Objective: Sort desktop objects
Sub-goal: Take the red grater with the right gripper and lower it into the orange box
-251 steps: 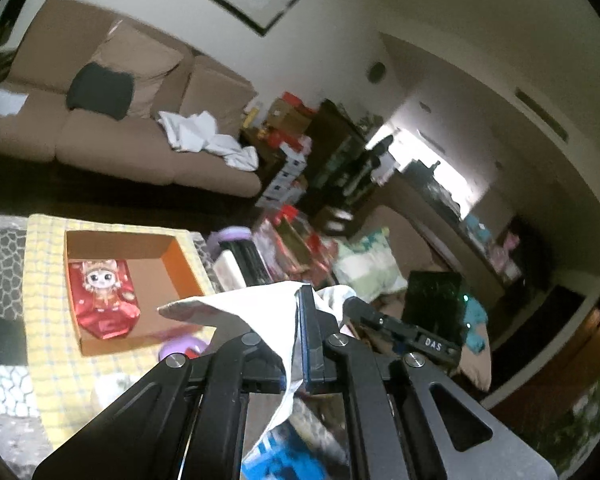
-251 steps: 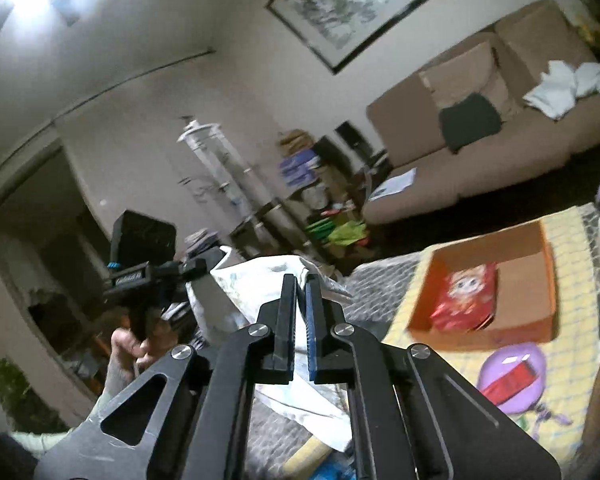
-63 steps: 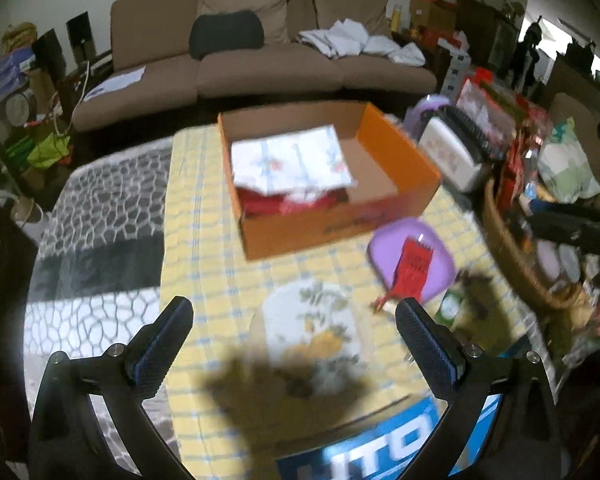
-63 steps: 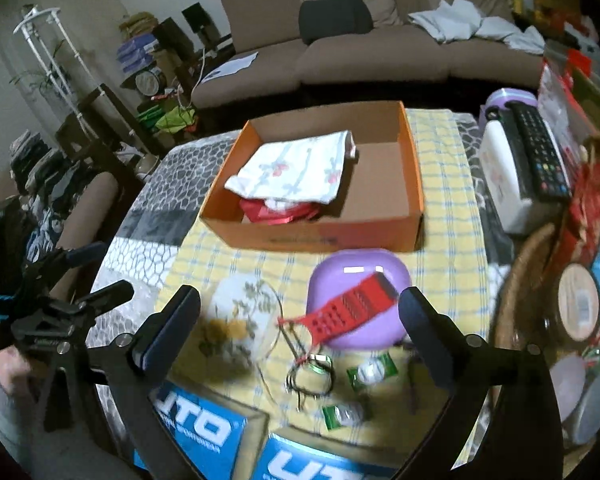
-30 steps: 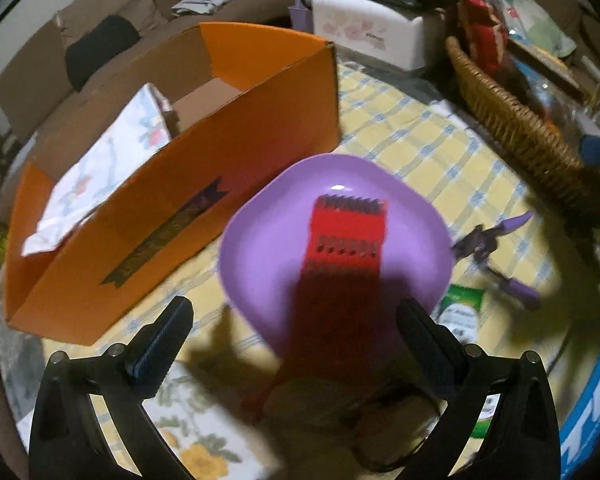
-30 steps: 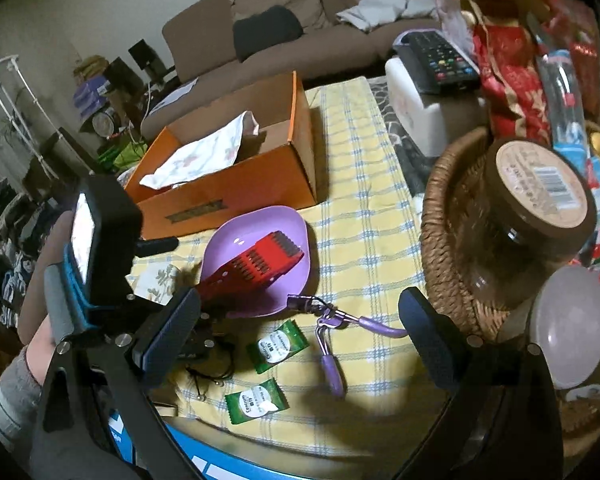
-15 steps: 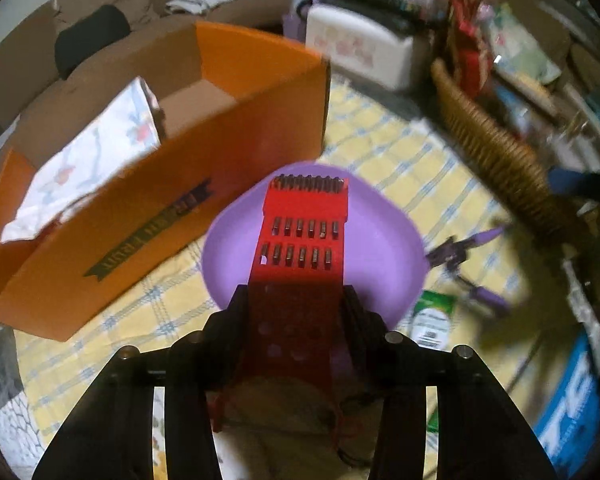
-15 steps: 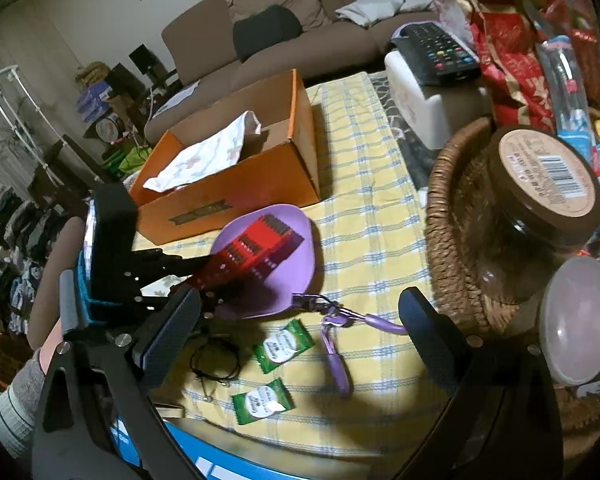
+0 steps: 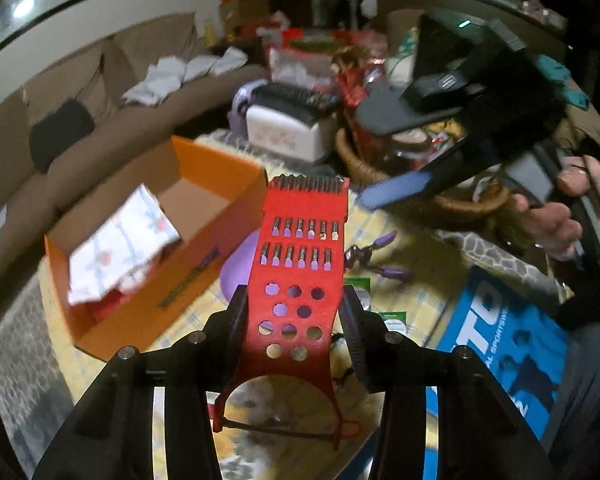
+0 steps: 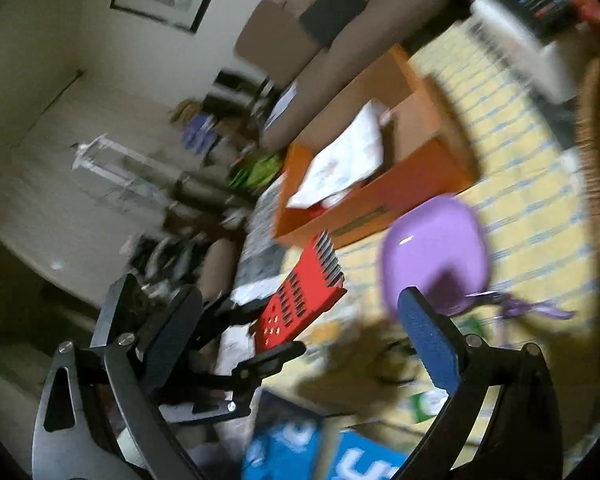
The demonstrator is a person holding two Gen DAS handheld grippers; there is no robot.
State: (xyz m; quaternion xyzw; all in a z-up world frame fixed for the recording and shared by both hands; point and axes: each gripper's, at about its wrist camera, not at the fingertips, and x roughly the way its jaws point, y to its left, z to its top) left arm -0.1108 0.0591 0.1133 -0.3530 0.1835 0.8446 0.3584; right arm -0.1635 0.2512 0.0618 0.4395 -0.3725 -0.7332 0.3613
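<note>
The left gripper (image 9: 294,312) is clamping a flat red grater (image 9: 302,264), slotted and hole-punched, holding it in the air above the purple plate (image 10: 434,252). The right gripper (image 10: 296,344) is hovering wide open, gripping nothing.

The red grater (image 9: 300,276), lying on the purple plate (image 10: 436,252) a second ago, now rides clear of it, clamped between the left hand-held gripper's (image 9: 294,312) fingers. The plate sits bare; the right hand-held gripper (image 10: 296,344) has tilted, fingers spread.
</note>
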